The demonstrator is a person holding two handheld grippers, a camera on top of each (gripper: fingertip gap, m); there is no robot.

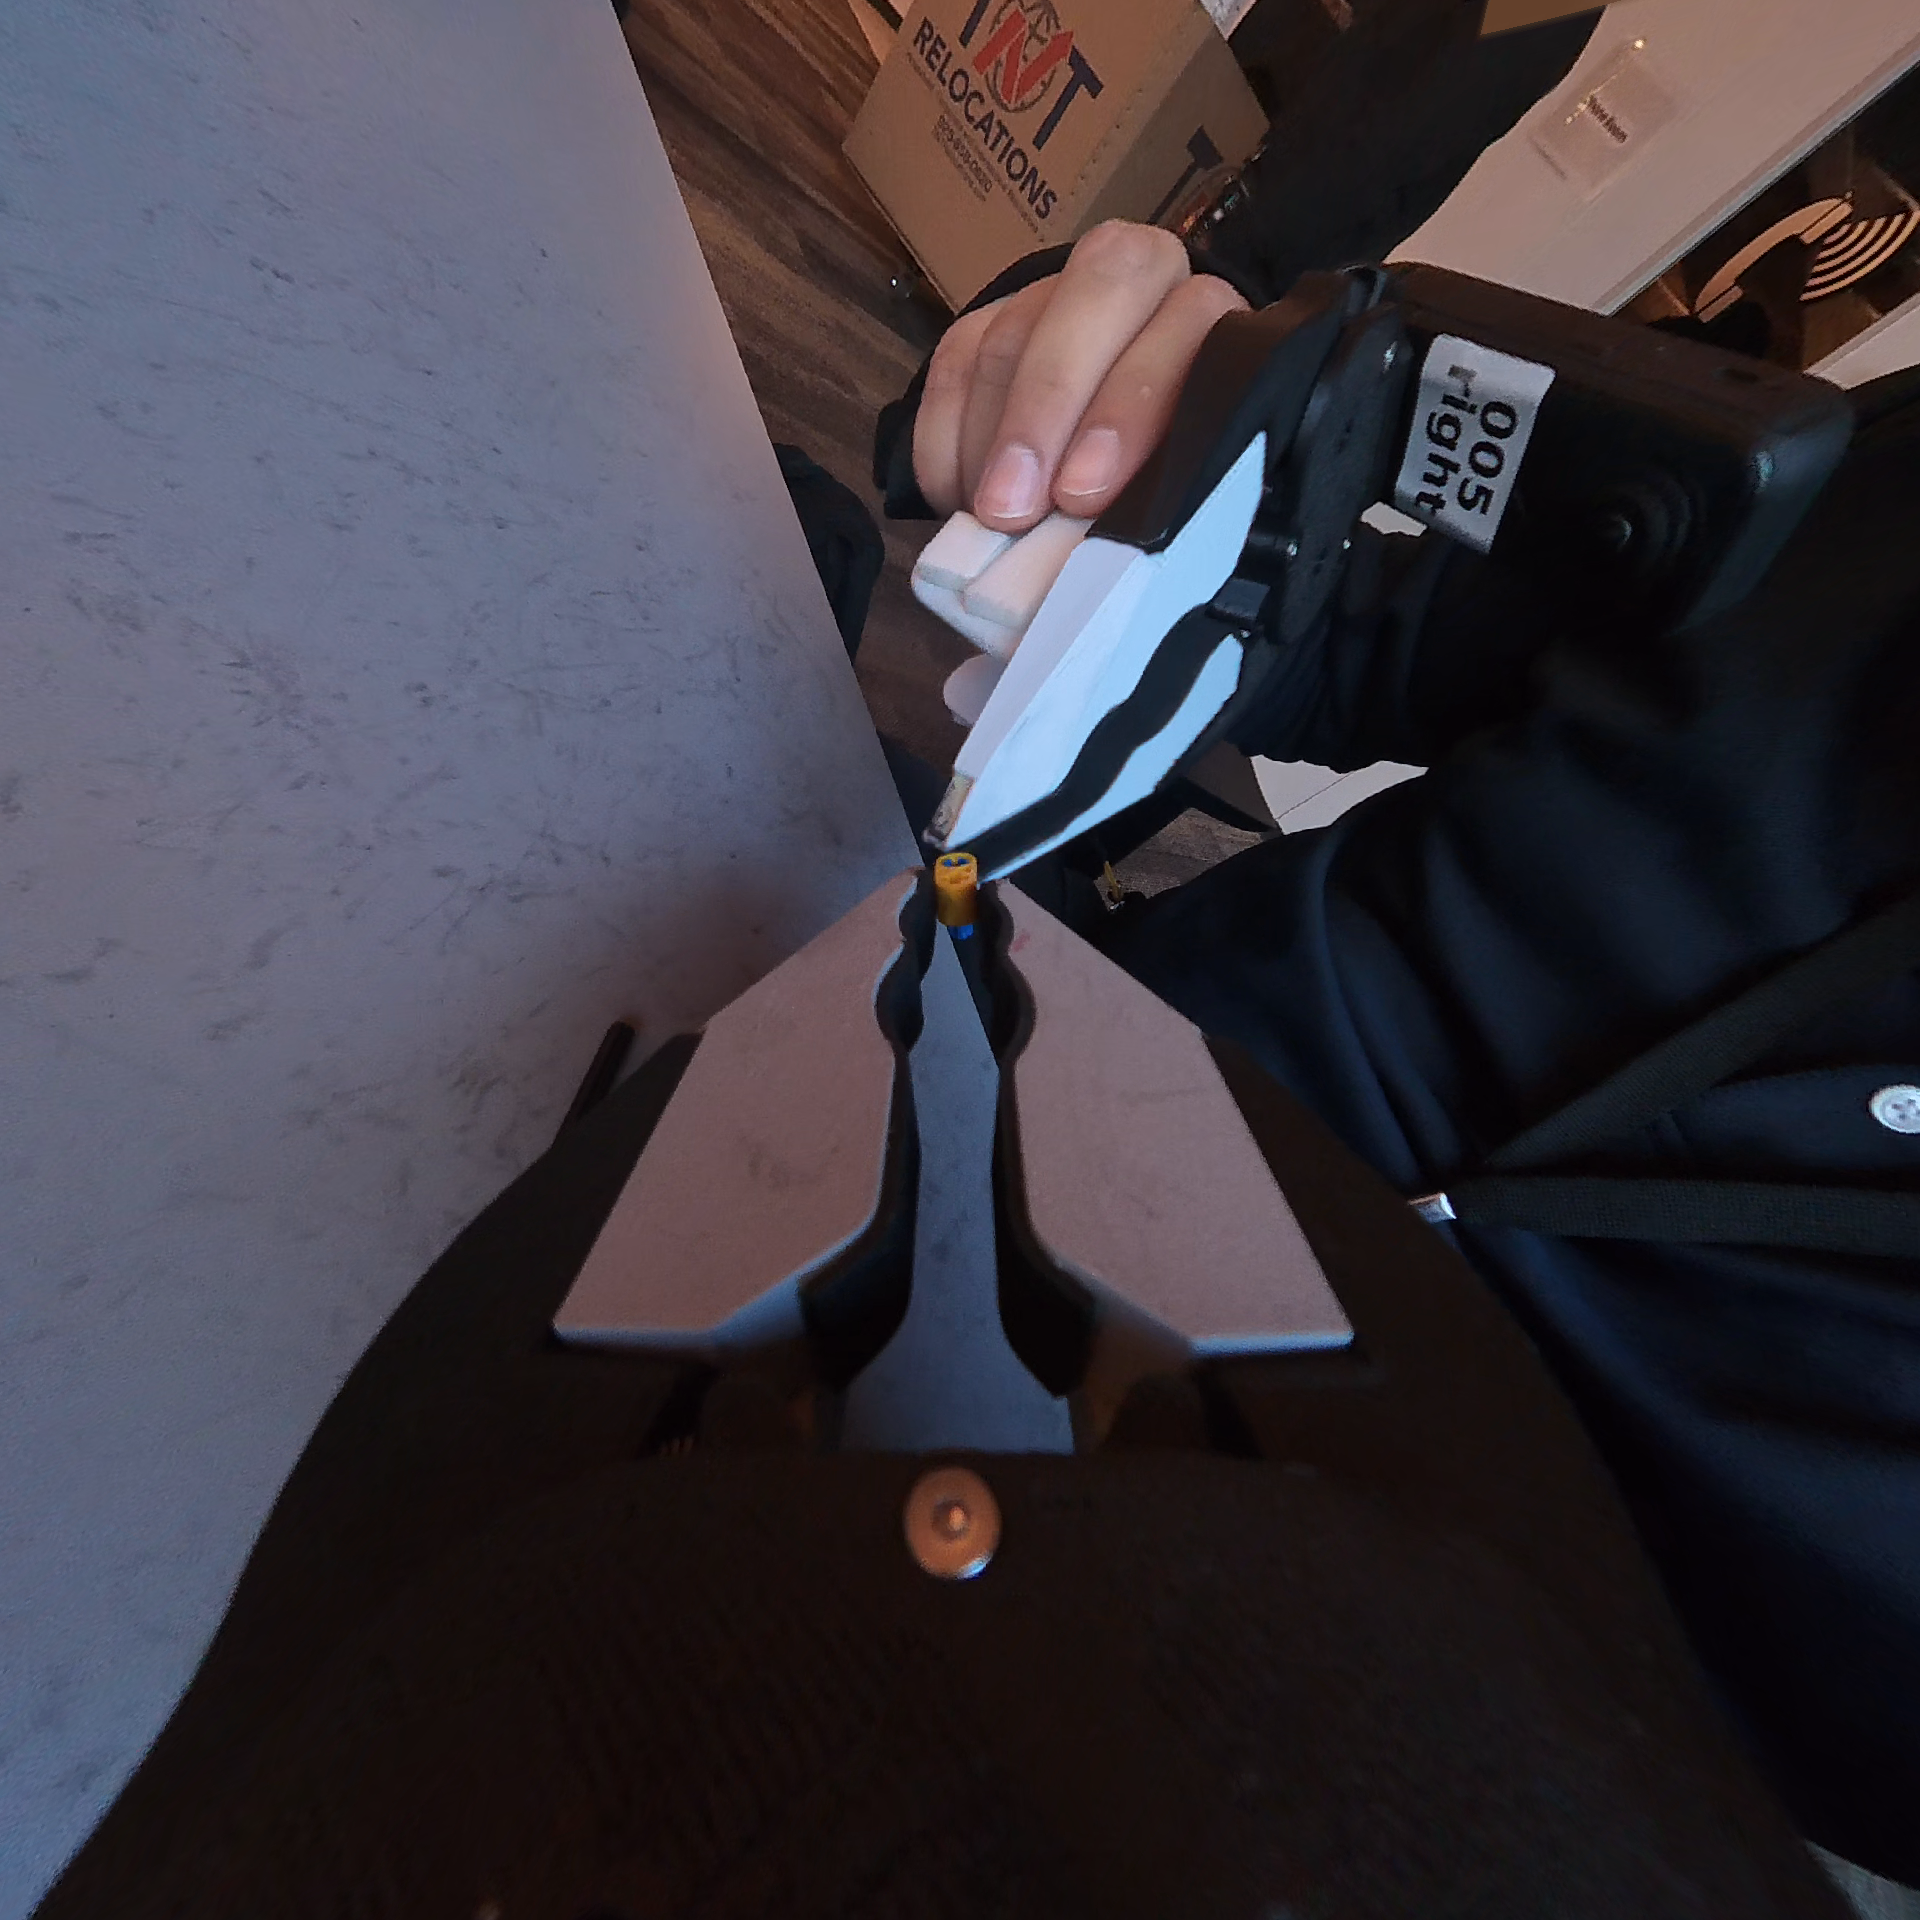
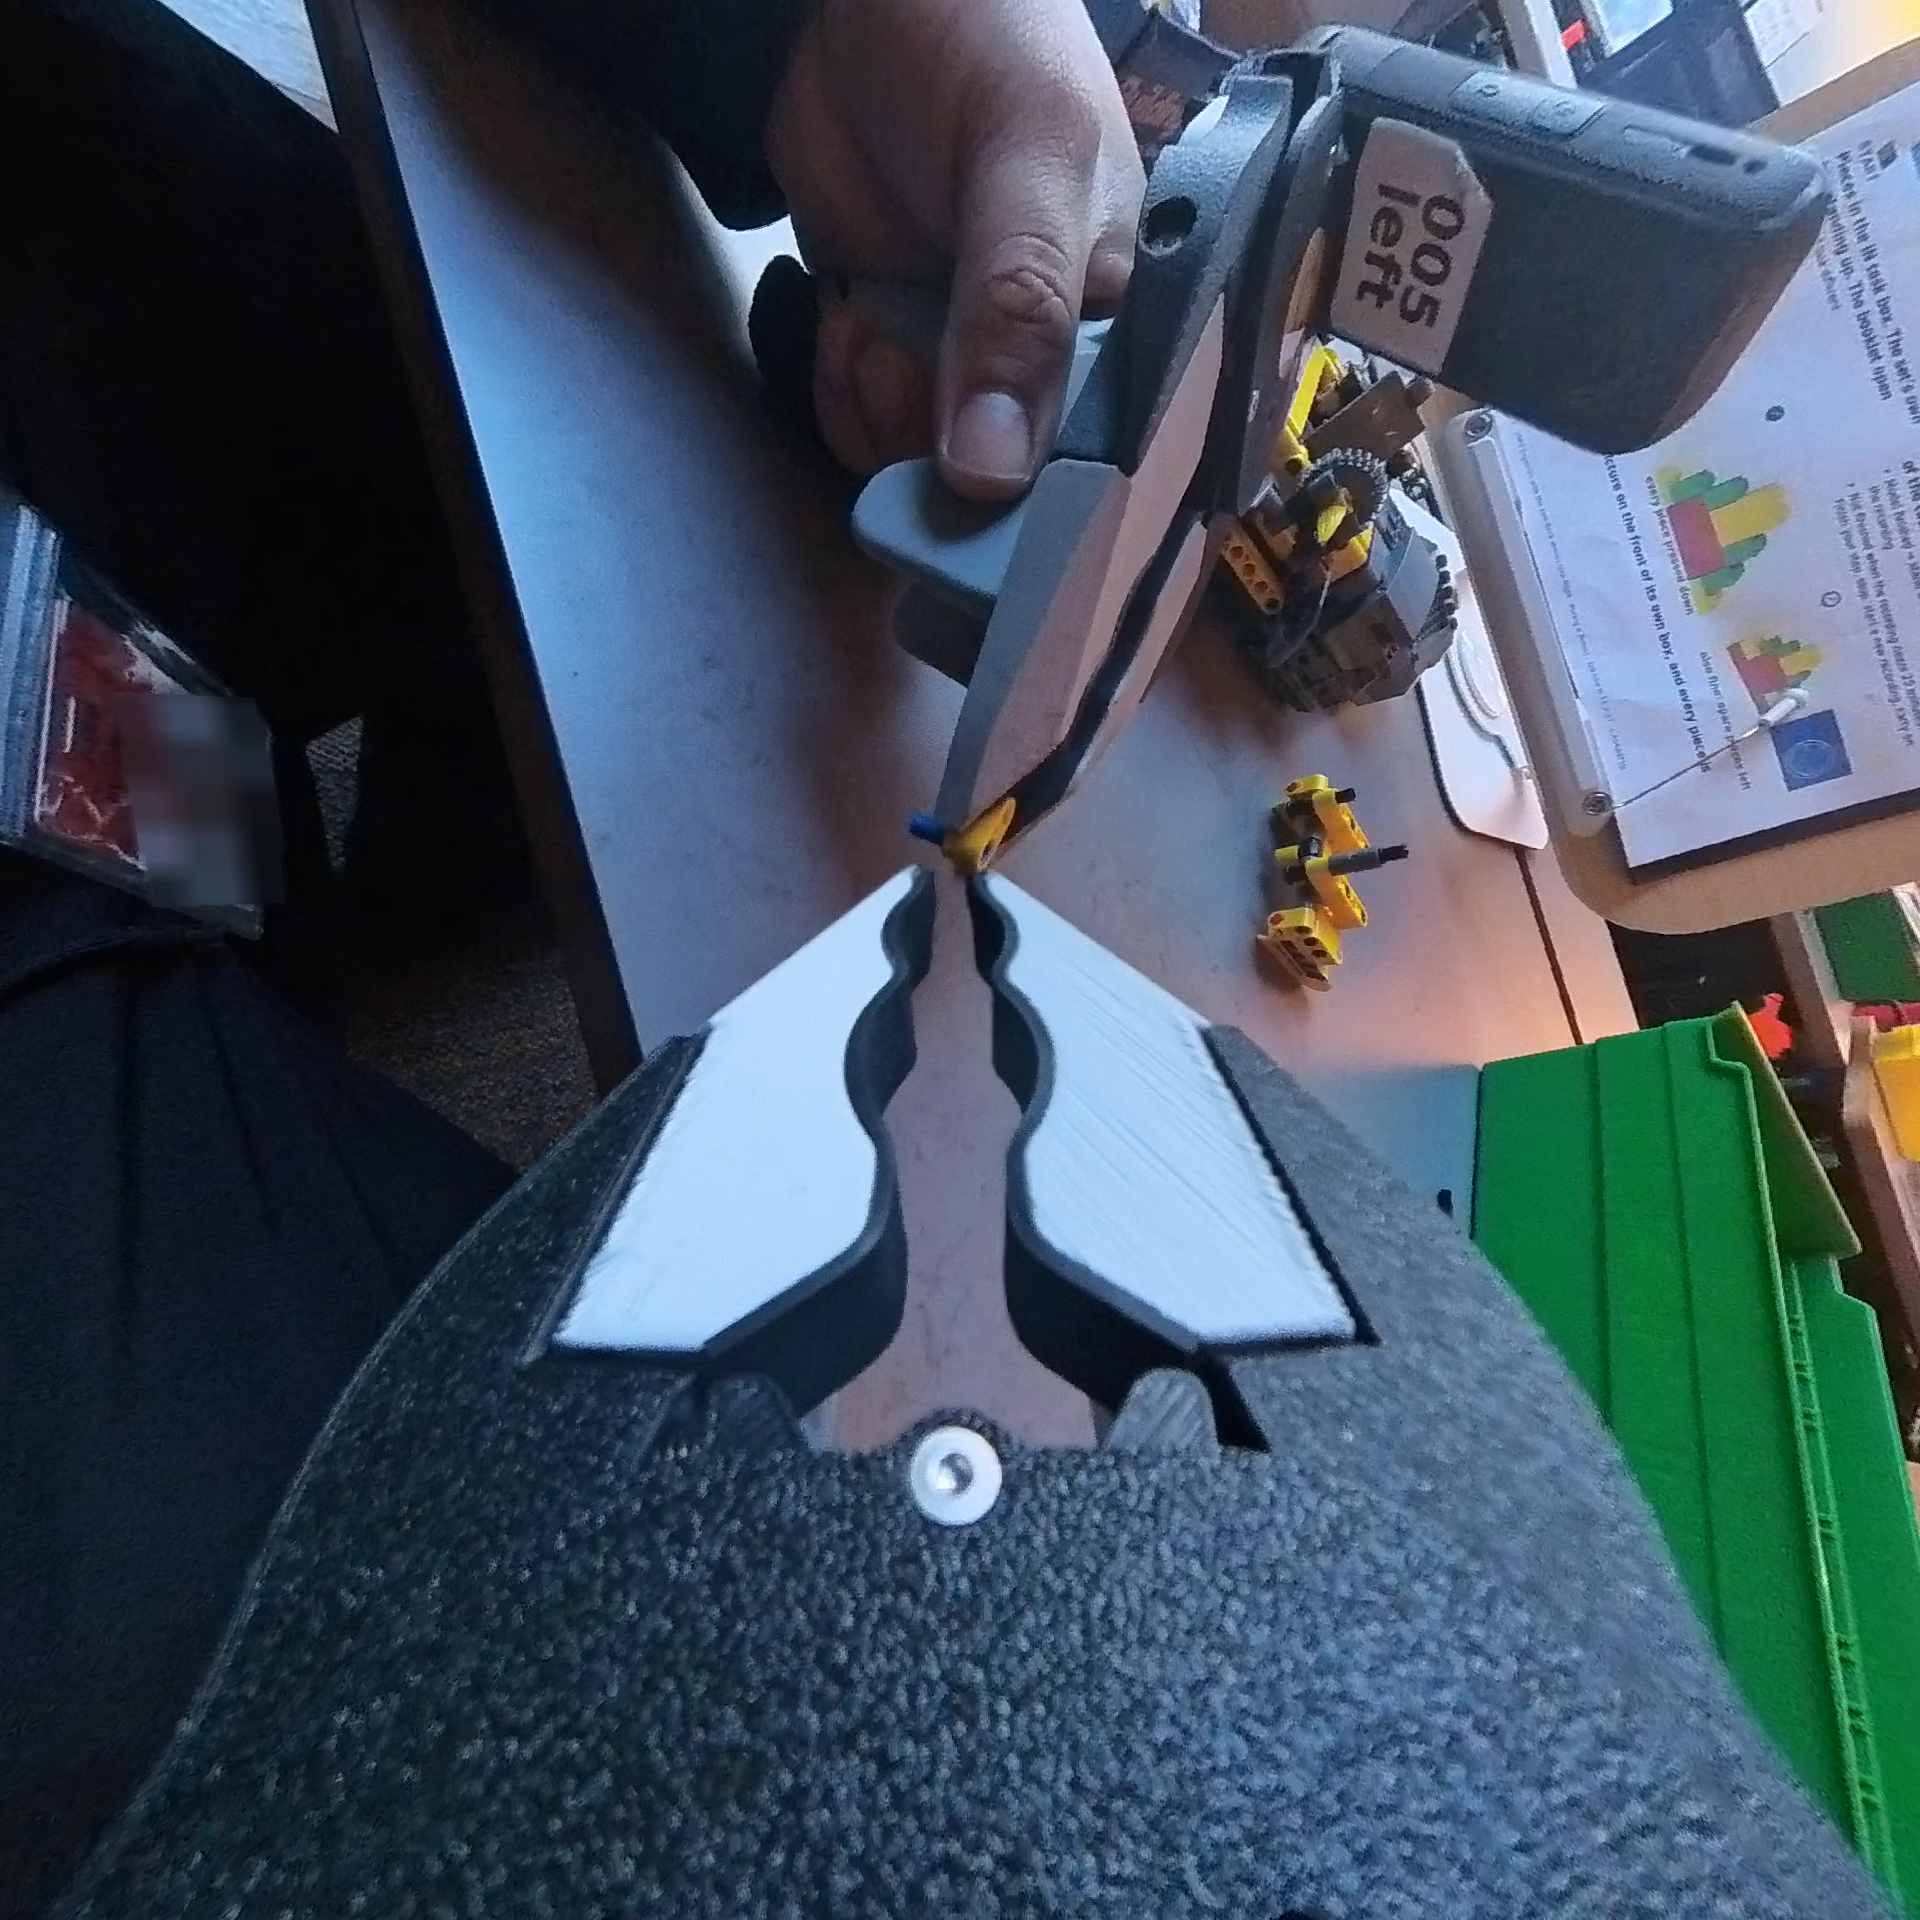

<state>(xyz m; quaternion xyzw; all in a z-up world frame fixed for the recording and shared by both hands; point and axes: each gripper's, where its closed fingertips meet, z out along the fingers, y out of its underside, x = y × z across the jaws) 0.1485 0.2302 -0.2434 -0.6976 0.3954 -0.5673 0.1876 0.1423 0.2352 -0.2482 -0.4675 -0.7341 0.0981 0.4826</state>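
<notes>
At the centre of the left wrist view, the left gripper (image 1: 954,902) pinched a small yellow connector (image 1: 955,885) with a blue pin (image 1: 963,932) through it, fingers closed on it by their very tips. The right gripper (image 2: 943,869), nearly closed and holding nothing, met it tip to tip. With so shallow a pinch, any sideways nudge could have twisted the piece free and dropped it past the table edge (image 2: 499,582) at the left of the right wrist view. A yellow subassembly (image 2: 1311,883) lay right of centre, beside a green bin (image 2: 1621,1195)
</notes>
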